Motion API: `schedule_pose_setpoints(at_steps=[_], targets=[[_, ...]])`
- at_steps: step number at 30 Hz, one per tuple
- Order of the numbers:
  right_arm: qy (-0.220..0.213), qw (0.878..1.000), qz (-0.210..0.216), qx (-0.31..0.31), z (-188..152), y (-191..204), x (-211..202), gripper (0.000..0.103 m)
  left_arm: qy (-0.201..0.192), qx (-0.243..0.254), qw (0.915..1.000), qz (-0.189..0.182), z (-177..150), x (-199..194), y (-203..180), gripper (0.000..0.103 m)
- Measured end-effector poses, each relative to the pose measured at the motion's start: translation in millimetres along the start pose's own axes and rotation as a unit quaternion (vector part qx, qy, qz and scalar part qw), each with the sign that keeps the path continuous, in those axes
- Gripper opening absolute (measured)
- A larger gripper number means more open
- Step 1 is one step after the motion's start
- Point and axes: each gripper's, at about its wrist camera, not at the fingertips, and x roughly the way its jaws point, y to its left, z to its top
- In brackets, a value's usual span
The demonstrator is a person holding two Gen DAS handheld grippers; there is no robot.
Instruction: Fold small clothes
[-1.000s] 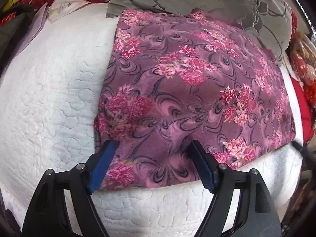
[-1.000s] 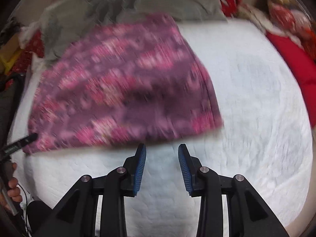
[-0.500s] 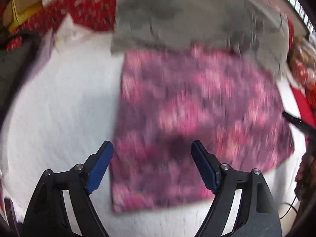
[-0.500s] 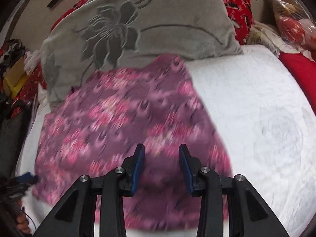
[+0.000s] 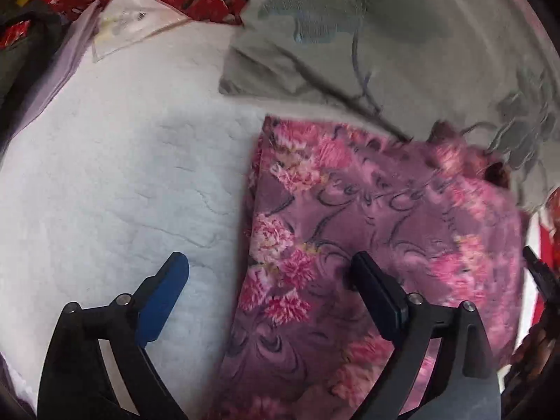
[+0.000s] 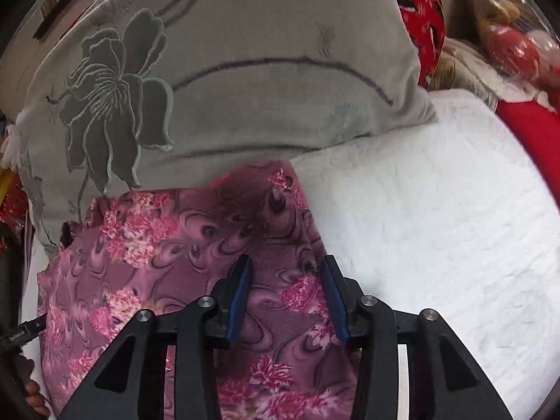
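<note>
A purple garment with pink flowers (image 5: pixel 378 238) lies folded flat on a white quilted bed cover (image 5: pixel 122 182). My left gripper (image 5: pixel 269 269) is open wide over the garment's left edge, one finger above the quilt and one above the cloth. In the right wrist view the same garment (image 6: pixel 168 255) fills the lower left. My right gripper (image 6: pixel 285 273) is open, narrower, and hovers over the garment near its right edge. Neither gripper holds anything.
A grey pillow with an embroidered flower (image 6: pixel 227 70) lies just behind the garment. Red patterned fabric (image 6: pixel 416 7) and a plastic bag (image 6: pixel 514 35) sit at the far right. White paper and lilac cloth (image 5: pixel 115 24) lie at the far left of the quilt (image 6: pixel 437 210).
Both grippers have moved forward over the garment toward the pillow. The left one has shifted to the garment's left edge, the right one from the bare quilt onto the cloth.
</note>
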Motion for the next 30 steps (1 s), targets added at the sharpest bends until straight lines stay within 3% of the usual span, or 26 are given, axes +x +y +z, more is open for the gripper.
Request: schedule_pose_setpoints(at_steps=[3, 5, 6, 7, 9, 11, 14, 17, 18, 19, 21, 23, 26, 30], targets=[[-0.032, 0.999, 0.039, 0.002, -5, 3, -18, 0.042, -0.022, -0.017, 0.9993, -0.024, -9, -16, 6, 0.095], [-0.025, 0.998, 0.062, 0.002, -15, 5, -17, 0.053, -0.005, -0.009, 0.9999, -0.012, -18, -6, 3, 0.095], [0.003, 0.998, 0.059, -0.009, -21, 8, -5, 0.054, 0.024, 0.006, 0.9997, 0.002, -21, 7, 1, 0.096], [0.026, 0.998, 0.048, -0.023, -25, 11, 3, 0.054, 0.02, 0.011, 0.9997, 0.003, -23, 5, 1, 0.096], [0.011, 0.998, 0.021, -0.053, -26, 22, -10, 0.055, 0.013, 0.009, 0.9998, -0.01, -24, -12, 4, 0.095], [0.015, 0.997, 0.039, -0.063, -28, 32, -26, 0.055, 0.001, -0.002, 0.999, -0.045, -29, -34, 12, 0.095], [0.001, 0.991, 0.073, -0.108, -48, 50, -51, 0.057, -0.007, -0.006, 0.9989, -0.047, -46, -41, 14, 0.095], [0.055, 0.982, 0.033, -0.176, -77, 67, -28, 0.064, 0.043, 0.032, 0.9986, 0.001, -64, -12, 3, 0.096], [0.052, 0.979, 0.016, -0.199, -85, 71, -23, 0.065, 0.027, 0.041, 0.9988, 0.003, -65, -17, 2, 0.096], [0.036, 0.977, 0.003, -0.208, -86, 76, -29, 0.064, 0.026, 0.043, 0.9987, 0.004, -65, -24, 2, 0.095], [0.055, 0.978, -0.023, -0.198, -81, 84, -35, 0.063, 0.031, 0.033, 0.9987, -0.022, -61, -38, 9, 0.095], [0.042, 0.978, 0.001, -0.203, -87, 100, -56, 0.064, 0.028, 0.014, 0.9989, -0.036, -57, -49, 24, 0.095], [0.026, 0.962, 0.039, -0.268, -112, 139, -84, 0.064, 0.039, -0.012, 0.9982, -0.045, -53, -55, 52, 0.095], [0.022, 0.925, 0.072, -0.372, -166, 200, -101, 0.064, 0.071, -0.055, 0.9932, -0.074, -43, -49, 88, 0.095]])
